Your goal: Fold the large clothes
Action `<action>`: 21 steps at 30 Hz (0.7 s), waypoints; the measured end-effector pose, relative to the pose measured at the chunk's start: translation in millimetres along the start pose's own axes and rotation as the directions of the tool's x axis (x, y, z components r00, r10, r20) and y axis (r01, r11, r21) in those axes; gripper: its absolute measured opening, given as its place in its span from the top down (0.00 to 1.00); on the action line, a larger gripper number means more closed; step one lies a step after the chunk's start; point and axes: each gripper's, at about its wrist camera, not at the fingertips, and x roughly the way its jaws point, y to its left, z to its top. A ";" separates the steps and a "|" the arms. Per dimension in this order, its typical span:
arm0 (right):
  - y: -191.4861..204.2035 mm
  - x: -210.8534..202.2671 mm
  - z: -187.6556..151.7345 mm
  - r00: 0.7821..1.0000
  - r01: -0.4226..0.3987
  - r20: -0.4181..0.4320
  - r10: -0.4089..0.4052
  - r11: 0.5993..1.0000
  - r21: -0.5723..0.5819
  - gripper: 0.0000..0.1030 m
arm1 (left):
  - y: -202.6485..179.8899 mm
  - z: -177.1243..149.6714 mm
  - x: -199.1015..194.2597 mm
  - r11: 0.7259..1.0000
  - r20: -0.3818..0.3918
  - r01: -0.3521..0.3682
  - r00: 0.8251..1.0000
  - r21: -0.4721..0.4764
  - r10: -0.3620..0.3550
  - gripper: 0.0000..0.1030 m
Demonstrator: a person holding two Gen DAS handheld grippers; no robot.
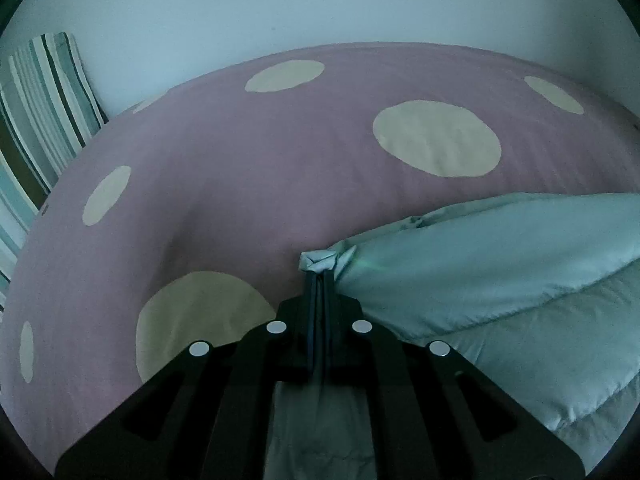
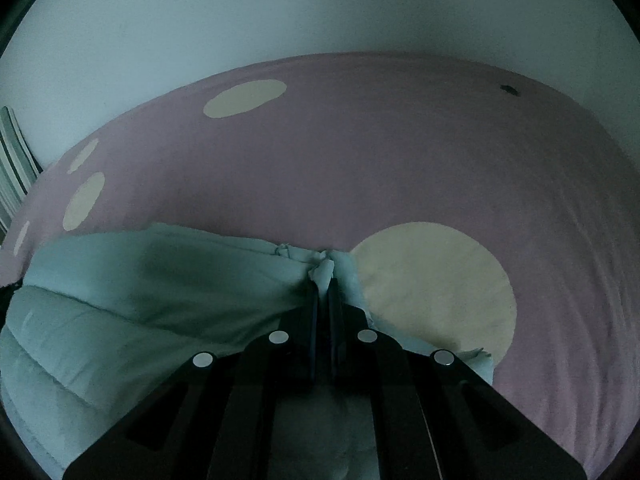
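A pale blue-green padded garment (image 1: 500, 280) lies on a pink bed cover with cream dots (image 1: 280, 160). My left gripper (image 1: 319, 276) is shut on a bunched corner of the garment, which pokes out past its fingertips; the rest spreads to the right and below. In the right wrist view my right gripper (image 2: 323, 280) is shut on another bunched edge of the same garment (image 2: 160, 280), which spreads to the left and under the gripper. The garment's edge is stretched between the two grips just above the pink bed cover (image 2: 360, 160).
A striped pillow (image 1: 44, 108) leans against the white wall (image 1: 320, 0) at the far left, and also shows in the right wrist view (image 2: 16, 160). The bed meets the wall at the back. A small dark speck (image 2: 510, 89) lies on the cover at the far right.
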 end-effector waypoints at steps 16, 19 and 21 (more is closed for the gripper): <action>48.1 -84.2 3.9 0.987 -0.088 0.140 0.085 0.996 0.017 0.94 | -12.2 0.9 -103.8 0.990 0.107 0.119 0.988 -0.069 -0.112 0.62; 82.6 -73.9 -4.4 0.986 -0.125 0.107 0.125 0.992 -0.009 0.94 | -45.6 -8.3 -109.4 0.983 0.097 0.180 0.980 -0.045 -0.175 0.62; 93.9 -64.9 -11.8 0.987 -0.138 0.086 0.139 0.990 -0.017 0.94 | -61.4 -14.6 -104.5 0.979 0.076 0.200 0.978 -0.037 -0.196 0.62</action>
